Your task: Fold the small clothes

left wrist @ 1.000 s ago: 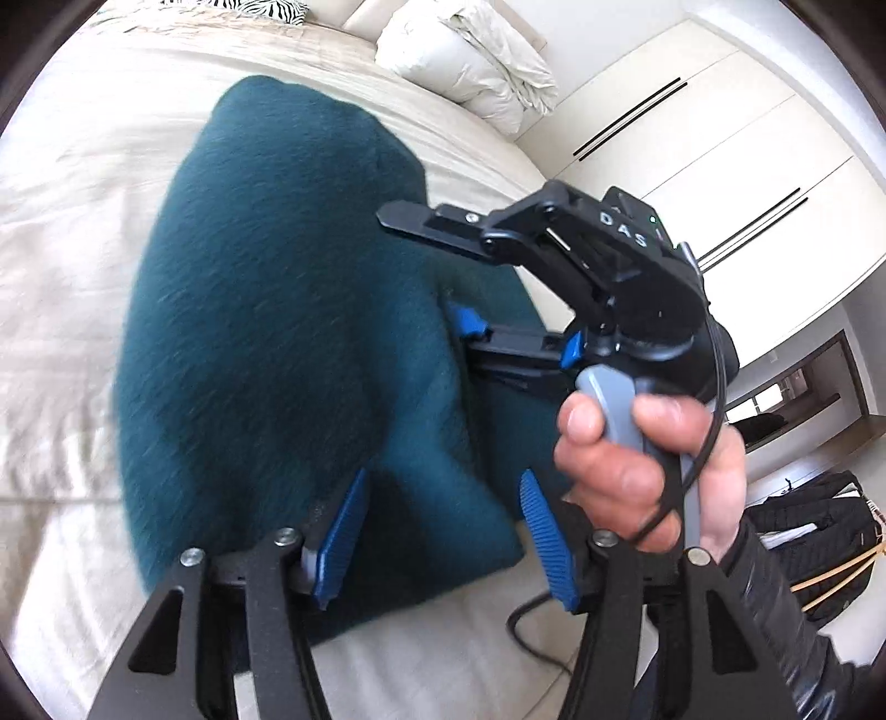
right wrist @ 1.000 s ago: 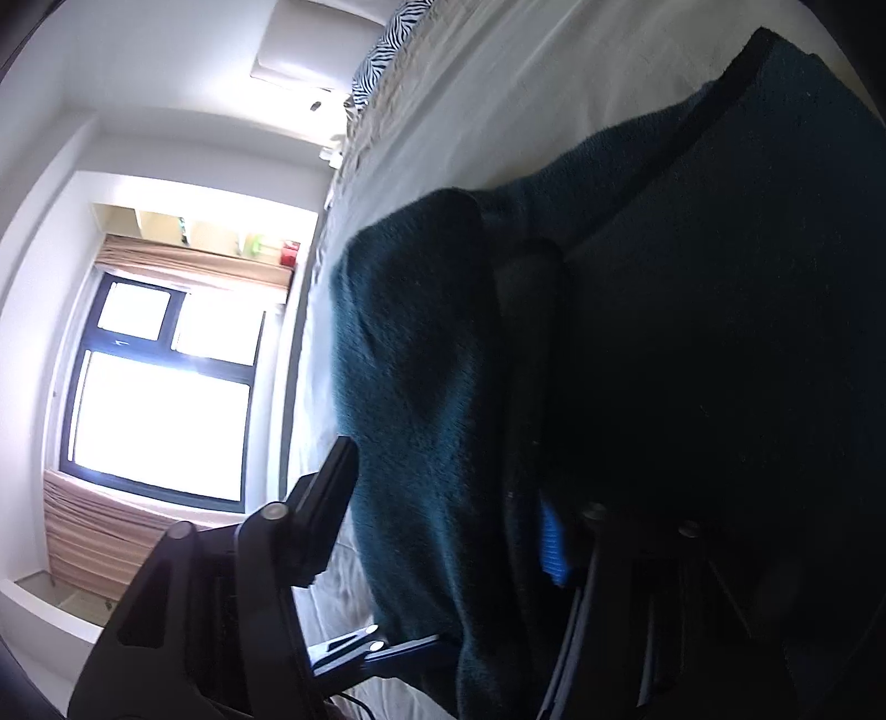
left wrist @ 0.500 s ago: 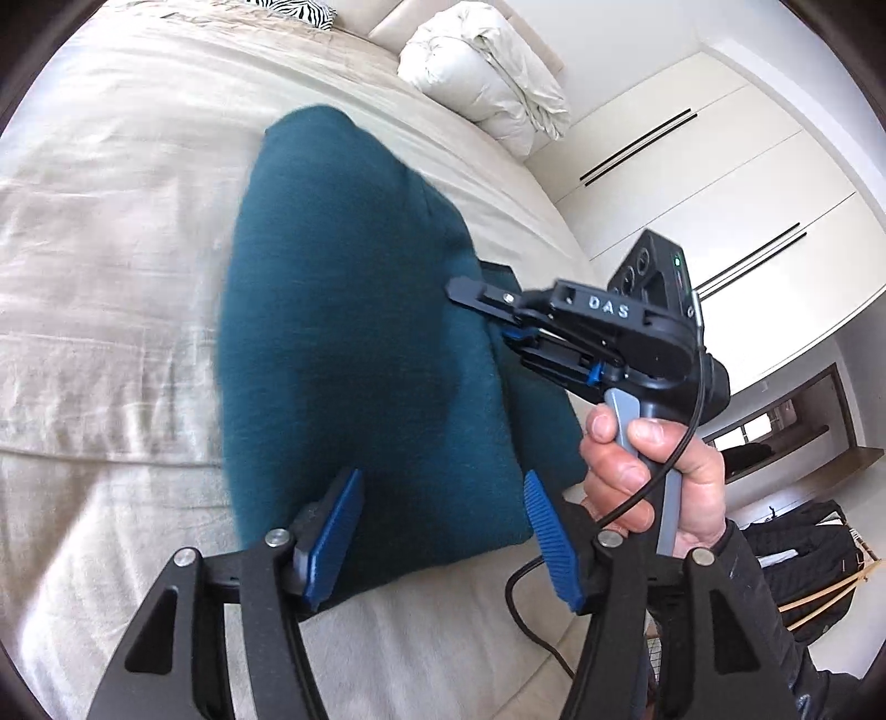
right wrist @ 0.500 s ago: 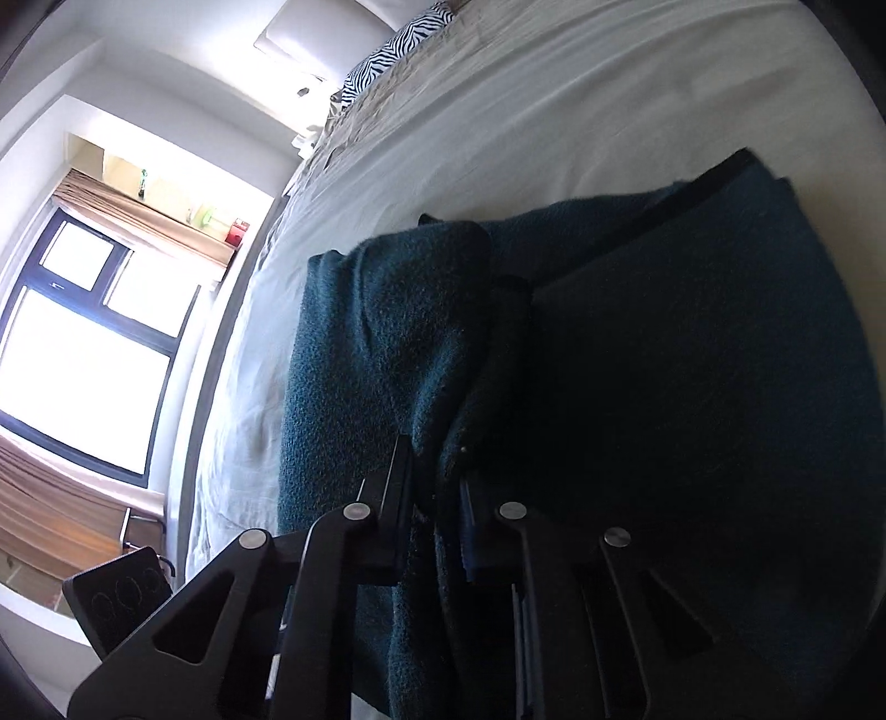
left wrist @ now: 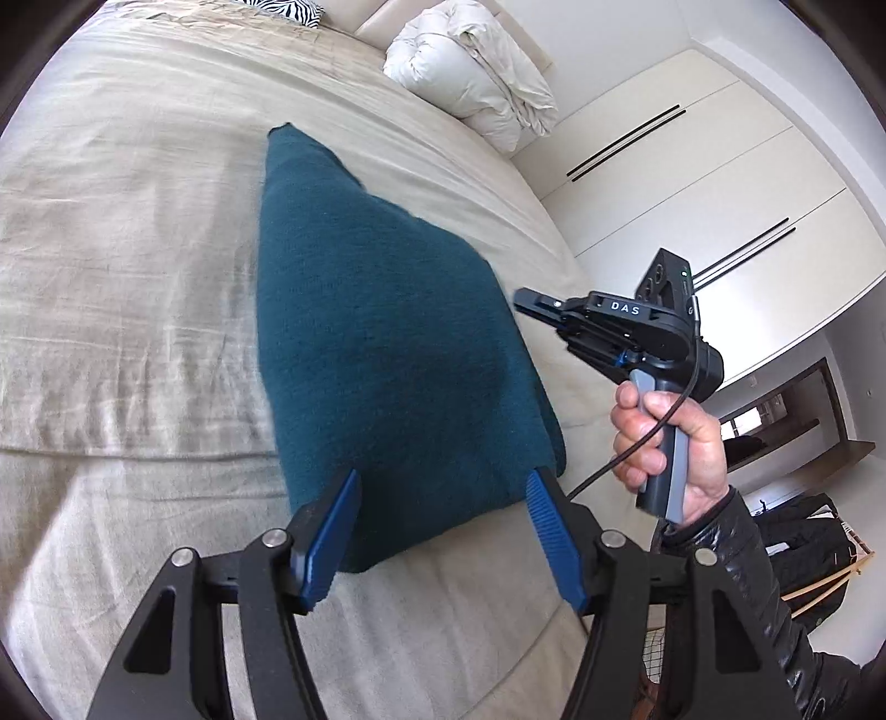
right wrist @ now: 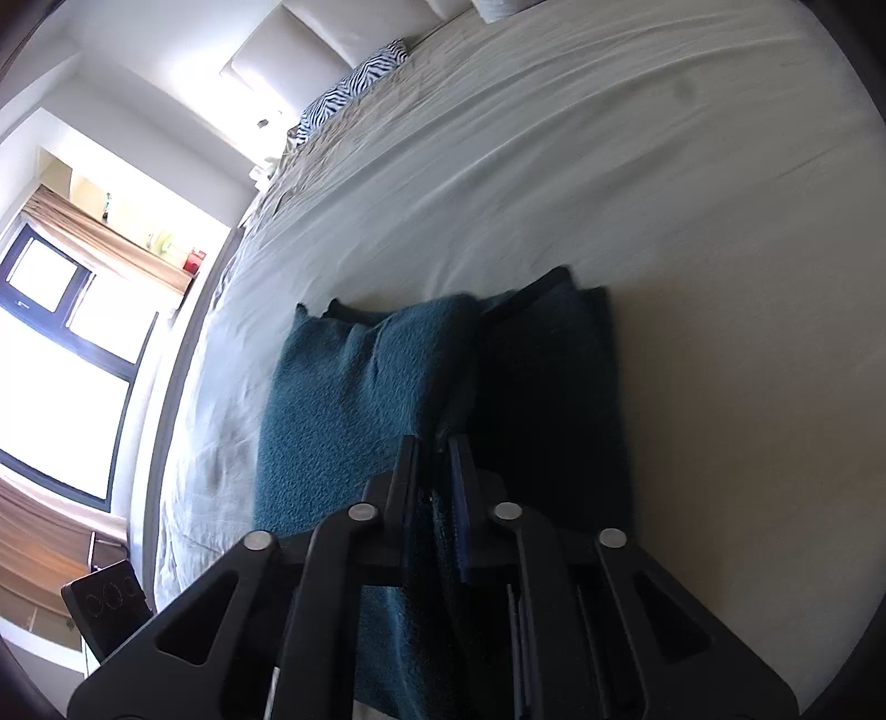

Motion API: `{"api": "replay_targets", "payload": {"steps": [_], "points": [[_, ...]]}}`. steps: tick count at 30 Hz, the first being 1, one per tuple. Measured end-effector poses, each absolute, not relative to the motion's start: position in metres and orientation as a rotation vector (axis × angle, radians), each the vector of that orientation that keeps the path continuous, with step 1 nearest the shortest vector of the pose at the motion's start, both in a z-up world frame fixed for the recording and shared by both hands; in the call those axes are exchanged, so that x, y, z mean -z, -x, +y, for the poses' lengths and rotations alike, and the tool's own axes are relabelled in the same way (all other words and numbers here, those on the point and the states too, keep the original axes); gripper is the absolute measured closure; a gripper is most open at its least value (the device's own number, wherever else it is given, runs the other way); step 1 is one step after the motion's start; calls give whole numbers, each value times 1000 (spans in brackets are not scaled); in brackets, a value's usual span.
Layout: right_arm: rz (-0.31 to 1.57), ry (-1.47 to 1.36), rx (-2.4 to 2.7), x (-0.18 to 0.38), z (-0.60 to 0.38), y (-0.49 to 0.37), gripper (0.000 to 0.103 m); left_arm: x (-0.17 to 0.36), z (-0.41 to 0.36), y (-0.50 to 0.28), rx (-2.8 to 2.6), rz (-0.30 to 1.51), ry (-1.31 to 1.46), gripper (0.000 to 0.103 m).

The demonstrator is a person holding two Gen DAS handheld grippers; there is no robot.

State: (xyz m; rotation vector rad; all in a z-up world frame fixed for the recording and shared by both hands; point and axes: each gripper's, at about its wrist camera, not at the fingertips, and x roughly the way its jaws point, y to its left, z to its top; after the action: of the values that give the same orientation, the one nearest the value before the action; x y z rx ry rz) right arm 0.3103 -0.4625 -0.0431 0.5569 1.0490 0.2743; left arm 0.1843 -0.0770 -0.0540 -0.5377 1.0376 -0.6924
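Observation:
A teal fleece garment [left wrist: 387,354] lies folded on the beige bed [left wrist: 138,277]. My left gripper [left wrist: 443,526] is open and empty, its blue pads [left wrist: 332,531] spread just above the garment's near edge. My right gripper [left wrist: 531,303] shows in the left wrist view beside the garment's right side, held by a hand [left wrist: 670,443]. In the right wrist view my right gripper [right wrist: 437,443] is shut, with a fold of the teal garment [right wrist: 354,399] between its fingers.
A white duvet bundle [left wrist: 476,72] and a zebra pillow [left wrist: 282,6] lie at the head of the bed. White wardrobe doors [left wrist: 709,210] stand to the right. A window [right wrist: 50,382] is on the far side. A black bag [left wrist: 803,543] sits on the floor.
My left gripper has pulled back from the garment, which now looks smaller and flatter. My right gripper closed on a fold of the garment and drew back toward its right edge.

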Motion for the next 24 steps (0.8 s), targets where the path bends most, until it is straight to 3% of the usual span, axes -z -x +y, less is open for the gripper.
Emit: {"api": "replay_targets", "payload": {"steps": [9, 11, 12, 13, 15, 20, 24], "points": [[1037, -718, -430, 42, -482, -294, 98, 59, -83, -186, 701, 1043, 551, 37], [1028, -745, -424, 46, -483, -292, 87, 58, -82, -185, 699, 1044, 549, 37], [1036, -768, -419, 51, -482, -292, 74, 57, -81, -185, 697, 1043, 550, 37], [1048, -785, -410, 57, -481, -292, 52, 57, -80, -184, 695, 1041, 554, 37], [1043, -795, -387, 61, -481, -287, 34, 57, -76, -184, 688, 1040, 562, 37], [1069, -727, -426, 75, -459, -283, 37, 60, -74, -185, 681, 1044, 573, 36], [1145, -668, -424, 90, -434, -291, 61, 59, -75, -187, 682, 1045, 575, 36]]}}
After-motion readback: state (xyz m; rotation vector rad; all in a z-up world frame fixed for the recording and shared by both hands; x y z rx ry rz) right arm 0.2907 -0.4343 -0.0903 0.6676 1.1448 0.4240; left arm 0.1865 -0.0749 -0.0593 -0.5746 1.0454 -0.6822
